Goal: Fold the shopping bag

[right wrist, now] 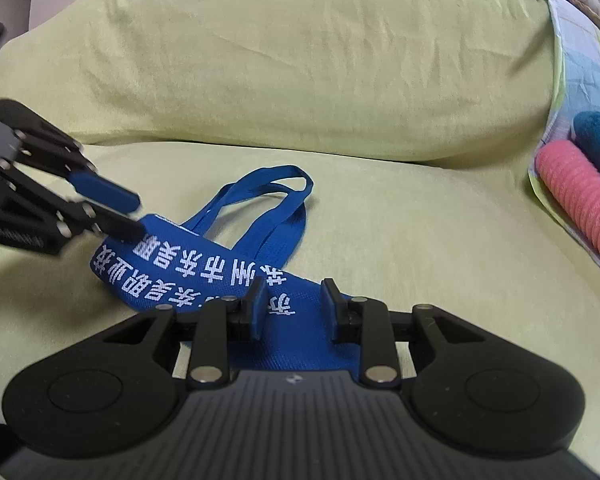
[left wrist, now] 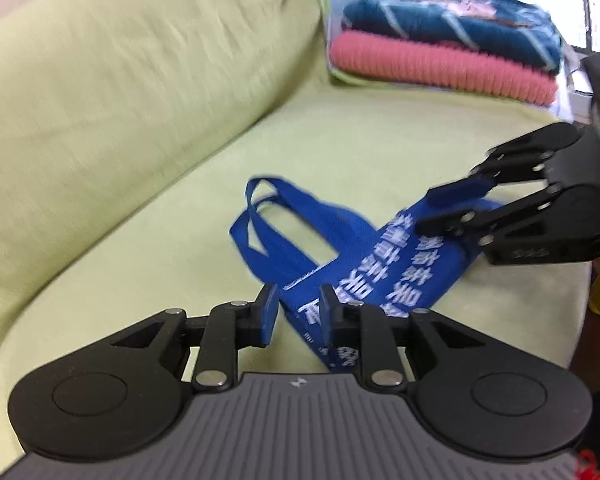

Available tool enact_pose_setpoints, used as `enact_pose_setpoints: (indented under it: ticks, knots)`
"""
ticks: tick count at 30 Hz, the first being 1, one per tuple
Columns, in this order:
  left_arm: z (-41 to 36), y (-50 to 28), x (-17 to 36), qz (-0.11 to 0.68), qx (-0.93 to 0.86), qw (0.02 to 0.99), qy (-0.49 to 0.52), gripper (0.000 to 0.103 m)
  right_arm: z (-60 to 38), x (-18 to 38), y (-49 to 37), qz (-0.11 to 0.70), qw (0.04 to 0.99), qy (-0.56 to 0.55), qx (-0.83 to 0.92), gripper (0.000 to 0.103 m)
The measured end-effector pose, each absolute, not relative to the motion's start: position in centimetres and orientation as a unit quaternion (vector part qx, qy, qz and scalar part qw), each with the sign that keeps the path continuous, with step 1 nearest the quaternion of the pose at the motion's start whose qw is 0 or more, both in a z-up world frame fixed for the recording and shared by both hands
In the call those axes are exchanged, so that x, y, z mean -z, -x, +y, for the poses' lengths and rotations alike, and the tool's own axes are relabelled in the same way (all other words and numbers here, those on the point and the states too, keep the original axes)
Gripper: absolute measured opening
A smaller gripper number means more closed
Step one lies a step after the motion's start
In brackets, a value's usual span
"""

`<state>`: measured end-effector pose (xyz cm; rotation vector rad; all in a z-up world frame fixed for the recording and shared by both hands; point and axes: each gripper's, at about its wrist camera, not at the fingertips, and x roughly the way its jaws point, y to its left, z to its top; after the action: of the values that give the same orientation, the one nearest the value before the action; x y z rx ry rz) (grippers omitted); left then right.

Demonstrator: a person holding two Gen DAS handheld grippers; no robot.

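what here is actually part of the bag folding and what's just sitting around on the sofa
Part of the job:
- blue shopping bag, folded into a narrow strip on the seat
- its handles
- left gripper, open, at one end
- right gripper, open, at the other end

Just lying about:
- pink knit
- teal blanket on top of it
- sofa back cushion

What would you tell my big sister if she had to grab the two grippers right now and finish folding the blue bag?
Left gripper: open, at one end of the blue bag, not pinching it.
Right gripper: open, over the other end, holding nothing.
The bag lies on the green sofa seat, already folded into a narrow strip, white lettering up, handles trailing toward the back cushion.
Left to do: probably tuck the handles in and fold the strip end to end.
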<state>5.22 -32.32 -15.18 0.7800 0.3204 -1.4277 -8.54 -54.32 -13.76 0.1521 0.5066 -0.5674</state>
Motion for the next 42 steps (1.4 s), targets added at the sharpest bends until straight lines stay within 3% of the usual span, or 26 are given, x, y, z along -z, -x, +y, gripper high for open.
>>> enact_pose_setpoints:
  ticks: [3,10,16,20,24,29,30,33,34,42]
  knots:
    - [-31.9,-4.9,16.6,0.14,0.634,0.664,-0.371,0.019,-54.4,13.8,8.6,0.246,0.926,-0.076,0.276,0.026]
    - [-32.2,-5.7,18.3,0.135,0.635,0.676,-0.348,0.019,-54.4,14.0,8.5,0.249,0.926,-0.071,0.275,0.026]
    - [-31.9,-4.0,16.1,0.084,0.638,0.662,-0.384,0.02,-54.6,13.7,8.6,0.249,0.926,-0.078,0.271,0.026]
    - [-32.9,-4.4,16.6,0.097,0.629,0.666,-0.389,0.02,-54.6,13.8,8.6,0.247,0.927,-0.08,0.272,0.026]
    - [-33.5,-4.7,17.9,0.097,0.626,0.667,-0.392,0.014,-54.7,13.8,8.3,0.251,0.926,-0.079,0.269,0.026]
    - [-32.9,-3.6,17.8,0.063,0.62,0.665,-0.411,0.014,-54.9,13.8,8.3,0.252,0.926,-0.085,0.268,0.026]
    - [-32.5,-2.9,17.7,0.04,0.618,0.659,-0.426,0.016,-54.9,13.7,8.4,0.252,0.926,-0.085,0.267,0.026]
    - [-30.9,-1.1,17.3,-0.008,0.63,0.625,-0.461,0.042,-54.9,13.7,8.5,0.252,0.926,-0.087,0.267,0.026]
    - [-30.2,-0.5,17.1,-0.017,0.639,0.609,-0.47,0.045,-54.9,13.7,8.5,0.252,0.926,-0.087,0.267,0.026]
    - [-30.0,0.6,19.7,-0.082,0.609,0.541,-0.575,0.046,-55.0,13.7,8.5,0.251,0.927,-0.087,0.264,0.026]
